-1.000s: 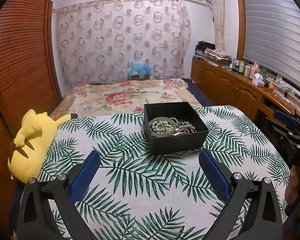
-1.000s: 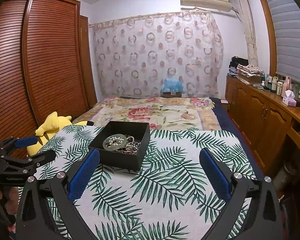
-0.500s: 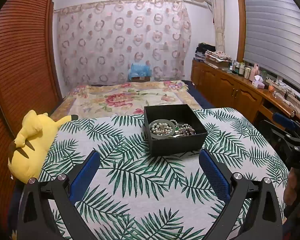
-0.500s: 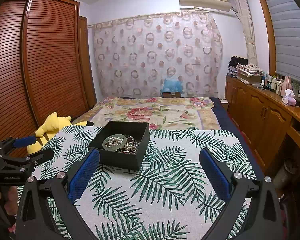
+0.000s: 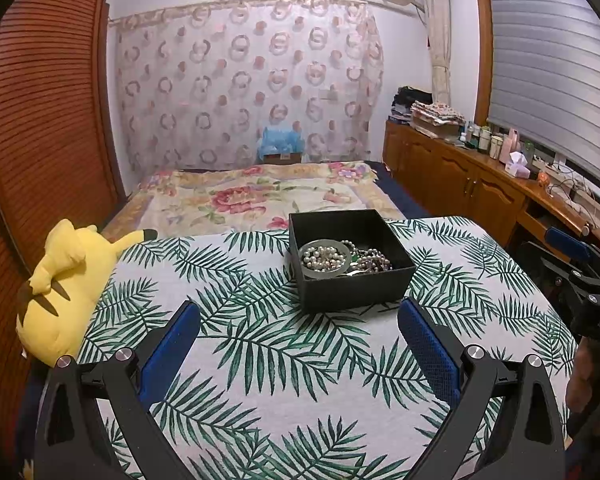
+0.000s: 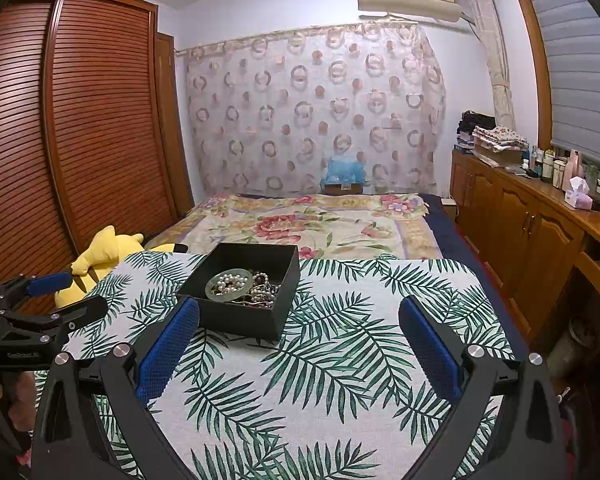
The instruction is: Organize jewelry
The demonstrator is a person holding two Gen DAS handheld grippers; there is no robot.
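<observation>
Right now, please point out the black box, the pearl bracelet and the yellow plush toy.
black box (image 5: 352,290), left wrist view, front wall.
pearl bracelet (image 5: 325,257), left wrist view, the beads.
yellow plush toy (image 5: 62,280), left wrist view, its body.

Left tool (image 5: 298,320) and right tool (image 6: 299,318) hover, jaws wide apart.

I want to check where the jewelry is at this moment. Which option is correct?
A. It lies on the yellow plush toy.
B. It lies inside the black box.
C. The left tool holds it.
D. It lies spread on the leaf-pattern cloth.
B: the pearl beads and chains lie in a heap inside the open black box, and both tools, left and right, are open and hold nothing.
</observation>
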